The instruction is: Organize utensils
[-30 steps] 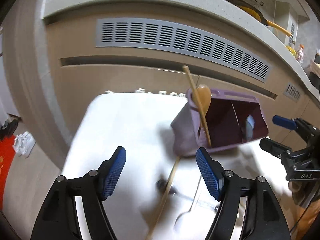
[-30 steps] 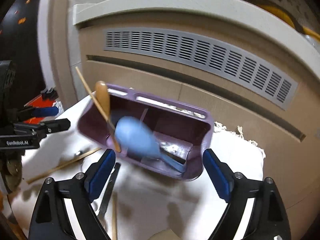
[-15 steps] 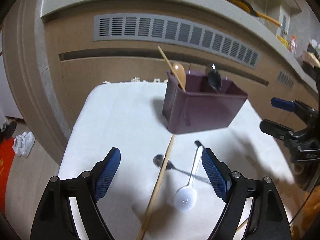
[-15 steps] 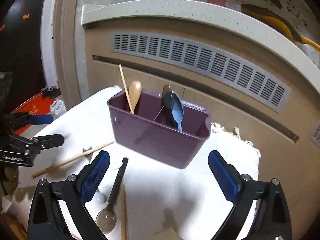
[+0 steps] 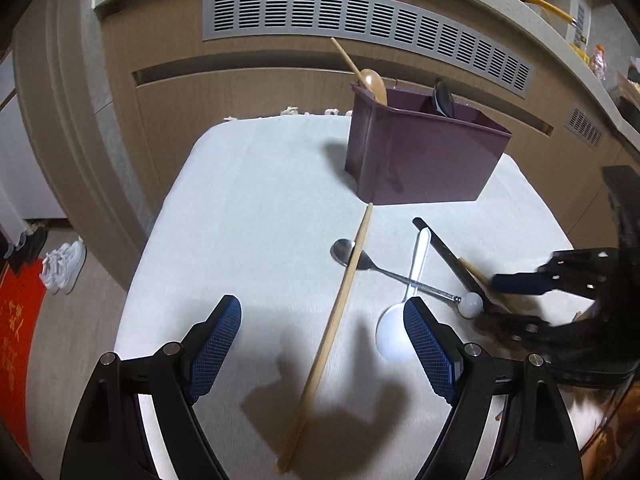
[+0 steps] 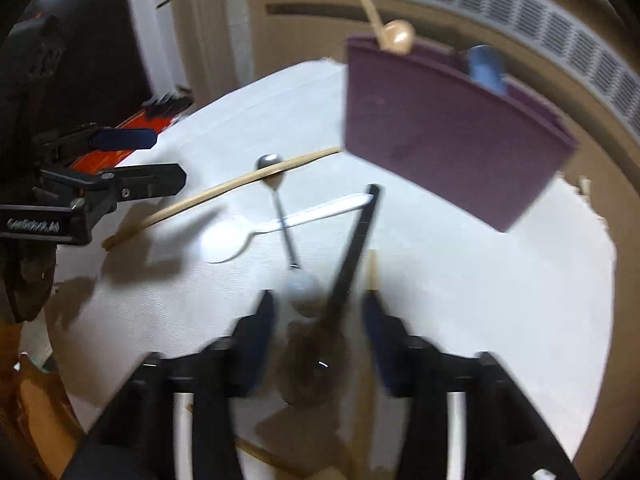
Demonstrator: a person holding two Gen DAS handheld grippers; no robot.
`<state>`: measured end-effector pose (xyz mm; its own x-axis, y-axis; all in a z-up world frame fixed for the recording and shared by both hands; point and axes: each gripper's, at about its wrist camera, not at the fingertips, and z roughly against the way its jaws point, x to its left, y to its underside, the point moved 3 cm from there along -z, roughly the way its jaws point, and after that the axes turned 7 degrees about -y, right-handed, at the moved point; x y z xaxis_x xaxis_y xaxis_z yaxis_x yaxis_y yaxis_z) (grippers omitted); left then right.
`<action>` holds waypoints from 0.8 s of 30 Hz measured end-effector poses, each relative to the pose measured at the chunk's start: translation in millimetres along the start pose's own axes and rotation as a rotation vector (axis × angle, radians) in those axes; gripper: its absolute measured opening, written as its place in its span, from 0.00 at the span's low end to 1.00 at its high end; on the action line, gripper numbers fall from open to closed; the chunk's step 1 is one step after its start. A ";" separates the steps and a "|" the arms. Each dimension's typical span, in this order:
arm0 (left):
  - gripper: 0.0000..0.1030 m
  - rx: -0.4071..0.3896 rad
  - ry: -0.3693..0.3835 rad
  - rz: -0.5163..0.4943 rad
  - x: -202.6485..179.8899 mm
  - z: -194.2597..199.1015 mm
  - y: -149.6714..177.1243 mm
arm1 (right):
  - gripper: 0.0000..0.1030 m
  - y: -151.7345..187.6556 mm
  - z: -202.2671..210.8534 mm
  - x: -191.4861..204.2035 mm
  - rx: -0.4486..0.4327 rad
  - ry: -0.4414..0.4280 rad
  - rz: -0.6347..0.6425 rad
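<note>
A purple caddy [image 5: 420,152] [image 6: 440,132] stands upright on the white cloth, with a wooden spoon [image 5: 376,84], a chopstick and a blue spoon [image 6: 486,66] in it. Loose in front lie a long chopstick [image 5: 332,328], a metal spoon [image 5: 348,252], a white spoon [image 5: 394,336] and a black-handled spoon [image 6: 352,248]. My left gripper [image 5: 322,306] is open above the long chopstick. My right gripper [image 6: 318,308] is low and blurred, its jaws closing around the black-handled spoon and the metal spoon's ball end. The pads stand apart from both.
A second chopstick [image 6: 372,268] lies beside the black handle. A brown cabinet front with a grey vent grille [image 5: 360,20] rises right behind the table. The cloth's left edge drops to a floor with white shoes [image 5: 64,264] and a red mat [image 5: 16,340].
The caddy went from tilted to upright on the cloth. My right gripper dropped low over the loose utensils and its jaws narrowed. My left gripper sank closer to the long chopstick.
</note>
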<state>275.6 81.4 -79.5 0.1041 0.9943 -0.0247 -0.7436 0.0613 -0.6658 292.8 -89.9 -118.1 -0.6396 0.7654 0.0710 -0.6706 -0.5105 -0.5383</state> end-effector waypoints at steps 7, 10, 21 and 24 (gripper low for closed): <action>0.81 0.006 -0.012 0.047 10.4 8.1 7.9 | 0.20 -41.5 -16.1 7.3 0.052 -0.077 0.042; 0.82 0.007 -0.027 0.067 21.2 12.0 13.6 | 0.20 -31.9 -11.0 9.1 0.070 -0.056 0.069; 0.82 0.032 0.007 0.100 22.2 7.6 21.2 | 0.22 4.5 -7.0 5.5 0.094 -0.028 0.046; 0.83 0.031 0.009 0.095 19.6 10.3 21.9 | 0.25 8.0 -7.0 8.3 0.090 -0.030 0.057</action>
<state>254.6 103.2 -86.9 0.0381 0.9949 -0.0938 -0.7704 -0.0305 -0.6369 284.7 -84.9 -127.8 -0.6881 0.7224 0.0681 -0.6627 -0.5874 -0.4646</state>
